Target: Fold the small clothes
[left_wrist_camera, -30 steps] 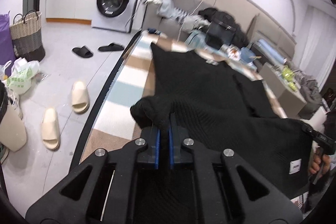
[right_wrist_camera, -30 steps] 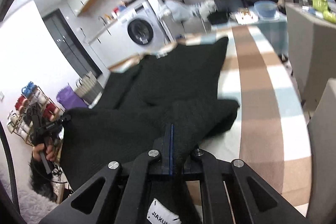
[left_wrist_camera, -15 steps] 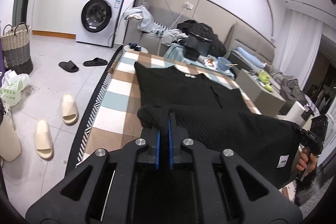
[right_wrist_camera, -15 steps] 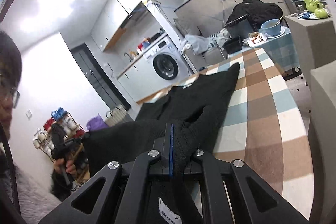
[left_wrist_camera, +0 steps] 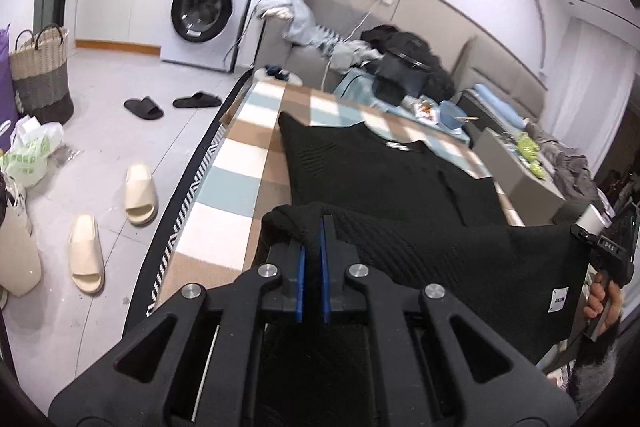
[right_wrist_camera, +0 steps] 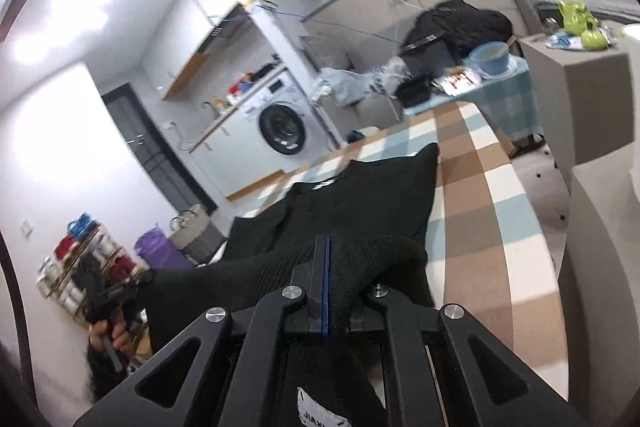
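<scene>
At lower centre of the left wrist view, left gripper clamped tight on a bunched corner of the black knit sweater — blue pads nearly together, only a thin wad of hem between them. Same story low in the right wrist view: right gripper pinched shut on the opposite hem corner, fabric bulging out to the right of the pad. Gripped at both bottom corners, probably so the hem edge hangs taut and straight between them rather than sagging in the middle; a white label shows on the lifted flap near the right edge of the left wrist view. Far part of the sweater — shoulders and neckline with its small white tag — lying flat on the checked brown, blue and white tablecloth, spread toward the upper middle of both frames, which anchors the garment while the near half is raised. Judged as mid-fold: hem lifted clear, ready to be carried over toward the collar, not yet laid down. Both tools angled downward toward the cloth, likely to keep the fold line in sight. Elsewhere, washing machine at upper left of the left view, beige slippers on the floor at left.
</scene>
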Demonstrator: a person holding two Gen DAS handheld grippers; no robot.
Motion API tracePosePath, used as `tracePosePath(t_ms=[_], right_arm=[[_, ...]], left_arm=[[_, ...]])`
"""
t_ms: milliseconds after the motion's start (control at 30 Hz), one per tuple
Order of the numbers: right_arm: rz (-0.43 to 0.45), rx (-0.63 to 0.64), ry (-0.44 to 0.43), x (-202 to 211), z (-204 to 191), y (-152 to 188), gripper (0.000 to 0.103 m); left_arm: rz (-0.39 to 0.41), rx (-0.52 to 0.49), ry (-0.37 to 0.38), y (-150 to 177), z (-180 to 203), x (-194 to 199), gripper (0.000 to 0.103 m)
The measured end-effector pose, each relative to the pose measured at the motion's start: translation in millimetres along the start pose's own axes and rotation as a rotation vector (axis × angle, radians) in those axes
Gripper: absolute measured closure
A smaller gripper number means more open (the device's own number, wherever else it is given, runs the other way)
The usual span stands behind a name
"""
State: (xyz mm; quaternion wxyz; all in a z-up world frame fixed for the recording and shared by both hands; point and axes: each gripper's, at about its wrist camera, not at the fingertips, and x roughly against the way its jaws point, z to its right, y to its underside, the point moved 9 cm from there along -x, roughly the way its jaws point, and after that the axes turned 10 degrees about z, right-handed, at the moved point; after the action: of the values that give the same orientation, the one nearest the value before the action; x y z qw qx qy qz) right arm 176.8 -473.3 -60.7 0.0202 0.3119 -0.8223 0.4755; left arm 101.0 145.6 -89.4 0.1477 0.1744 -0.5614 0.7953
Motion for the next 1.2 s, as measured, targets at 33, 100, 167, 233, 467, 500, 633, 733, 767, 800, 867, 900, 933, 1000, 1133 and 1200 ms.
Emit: tracePosePath(t_ms=[33, 100, 167, 233, 467, 500, 633, 733, 767, 800, 867, 900, 933, 1000, 1133, 1200], right_arm=[[-0.012, -0.001, 0.026, -9.0, 4.1, -2.0, 0.098], [-0.049, -0.004, 0.083, -36.2, 14.3, -3.0, 0.098], [-0.084, -0.009, 0.150, -53.8, 26.3, 0.1, 0.098], [-0.121, -0.031, 0.200, -66.5, 39.2, 6.2, 0.096], [-0.155, 0.014, 0.326, -53.3, 68.5, 28.1, 0.071], [-0.149, 0.011, 0.325, -44.9, 70.6, 29.6, 0.069], [-0.152, -0.008, 0.291, -16.8, 73.6, 40.4, 0.063], [-0.175, -0.006, 0.237, -2.6, 67.4, 55.7, 0.057], [-0.186, 0.006, 0.232, 1.6, 67.1, 62.7, 0.055], [-0.195, 0.013, 0.228, 1.8, 65.5, 67.0, 0.055], [-0.213, 0.022, 0.211, 4.6, 61.8, 76.7, 0.055], [-0.211, 0.027, 0.207, 3.9, 60.5, 78.3, 0.055], [-0.211, 0.033, 0.203, 2.6, 59.4, 79.6, 0.055], [-0.209, 0.035, 0.203, -1.5, 57.9, 80.3, 0.055], [-0.209, 0.067, 0.209, -9.4, 56.0, 79.2, 0.080], [-0.182, 0.076, 0.185, -7.0, 50.8, 75.0, 0.097]], left_arm=[[-0.004, -0.004, -0.007, -0.8, 0.1, -10.7, 0.099], [-0.031, -0.001, -0.024, -0.5, -3.8, -33.3, 0.099], [-0.055, 0.021, -0.027, 0.9, -7.6, -53.0, 0.099], [-0.074, 0.030, -0.038, 4.6, -12.2, -67.0, 0.099], [-0.150, 0.045, -0.104, 25.5, -29.8, -80.1, 0.078], [-0.146, 0.043, -0.100, 27.8, -31.1, -76.3, 0.070], [-0.147, 0.034, -0.089, 41.8, -29.3, -62.2, 0.063], [-0.172, 0.021, -0.077, 56.2, -26.2, -55.3, 0.059], [-0.181, 0.015, -0.077, 61.8, -25.2, -53.5, 0.059], [-0.189, 0.009, -0.076, 66.1, -24.7, -52.3, 0.059], [-0.196, 0.002, -0.071, 72.2, -23.2, -51.4, 0.059], [-0.197, 0.001, -0.075, 74.0, -23.1, -51.4, 0.059], [-0.194, 0.001, -0.071, 75.5, -21.9, -50.2, 0.059], [-0.171, -0.002, -0.053, 73.7, -19.3, -47.4, 0.077], [-0.117, -0.023, -0.029, 66.4, -11.7, -37.3, 0.098], [-0.097, -0.025, -0.021, 61.7, -9.3, -31.3, 0.098]])
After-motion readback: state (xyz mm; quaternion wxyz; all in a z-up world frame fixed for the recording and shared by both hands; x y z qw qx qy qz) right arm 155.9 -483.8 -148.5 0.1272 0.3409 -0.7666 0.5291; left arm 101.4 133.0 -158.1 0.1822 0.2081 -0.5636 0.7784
